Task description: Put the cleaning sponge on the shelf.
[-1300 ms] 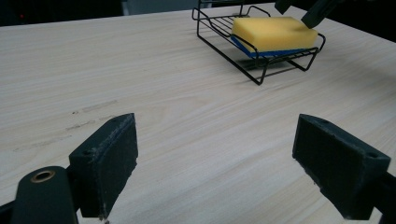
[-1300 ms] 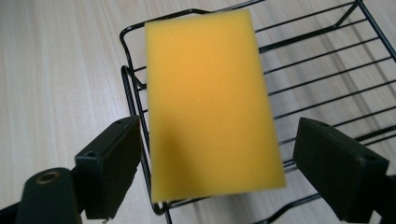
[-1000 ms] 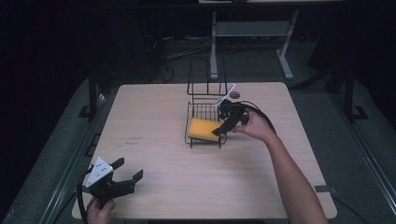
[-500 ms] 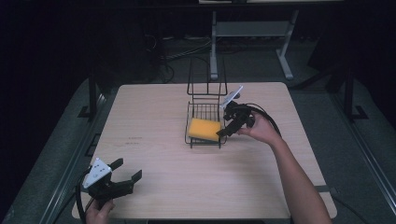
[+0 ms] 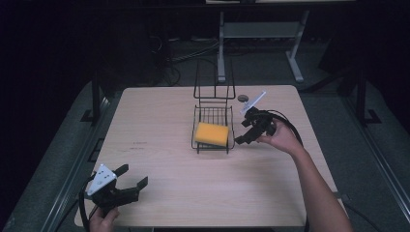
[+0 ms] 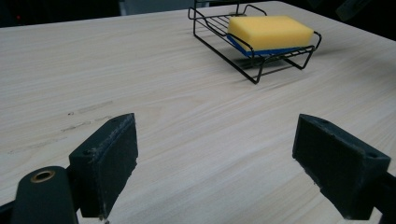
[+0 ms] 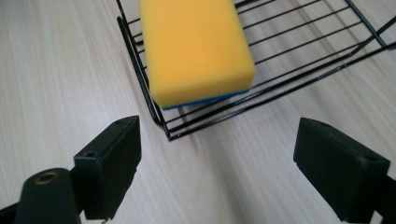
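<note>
A yellow sponge [image 5: 211,134] with a blue underside lies flat in the front of a black wire rack [image 5: 212,115] at the table's middle. My right gripper [image 5: 240,140] hovers open just right of the rack's front corner, nothing between its jaws. In the right gripper view the sponge [image 7: 196,49] and the rack [image 7: 299,70] lie just ahead of the open gripper [image 7: 217,168]. My left gripper [image 5: 131,177] stands open near the front left corner of the table. Its own view shows the sponge [image 6: 270,31] in the rack [image 6: 254,56] far ahead of the empty gripper [image 6: 215,172].
The light wooden table [image 5: 159,121] has bare room left and in front of the rack. A small dark round object [image 5: 242,98] lies behind the right gripper. A metal stand [image 5: 256,34] rises on the floor beyond the table's far edge.
My right gripper has drawn back from over the rack to its right side, leaving the sponge lying in the rack. The left gripper has stayed put.
</note>
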The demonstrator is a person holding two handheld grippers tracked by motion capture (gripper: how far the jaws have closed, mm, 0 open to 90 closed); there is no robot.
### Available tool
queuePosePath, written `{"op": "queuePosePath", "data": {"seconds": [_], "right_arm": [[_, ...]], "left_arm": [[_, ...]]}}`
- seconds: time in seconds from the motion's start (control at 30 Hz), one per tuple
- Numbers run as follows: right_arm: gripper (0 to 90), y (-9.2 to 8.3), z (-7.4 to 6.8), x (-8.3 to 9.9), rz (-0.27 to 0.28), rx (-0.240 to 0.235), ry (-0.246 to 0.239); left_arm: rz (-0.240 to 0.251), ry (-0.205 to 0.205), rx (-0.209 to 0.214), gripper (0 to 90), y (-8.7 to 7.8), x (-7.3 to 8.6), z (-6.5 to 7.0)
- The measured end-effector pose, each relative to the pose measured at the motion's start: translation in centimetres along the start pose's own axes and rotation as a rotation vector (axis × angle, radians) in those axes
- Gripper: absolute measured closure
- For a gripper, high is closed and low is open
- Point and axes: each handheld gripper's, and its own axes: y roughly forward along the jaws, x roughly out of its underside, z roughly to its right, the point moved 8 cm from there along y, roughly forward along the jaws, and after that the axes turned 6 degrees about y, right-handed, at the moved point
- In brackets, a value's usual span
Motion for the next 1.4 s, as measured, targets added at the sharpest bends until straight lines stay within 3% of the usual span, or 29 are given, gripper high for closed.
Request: {"op": "queuePosePath", "data": {"seconds": [0.57, 0.87, 1.4], "right_arm": [[14.8, -1.0, 0.0, 2.5, -0.019, 0.016, 0.008], [14.9, -0.5, 0.0, 4.1, -0.051, 0.020, 0.033], [15.0, -0.4, -0.2, 6.3, -0.056, 0.019, 0.051]], "left_arm": [[-0.003, 0.004, 0.003, 13.4, 0.0, 0.0, 0.0], [-0.002, 0.006, -0.001, 13.4, -0.1, 0.0, 0.1], [-0.003, 0.003, 0.001, 13.5, -0.1, 0.1, 0.1]]}}
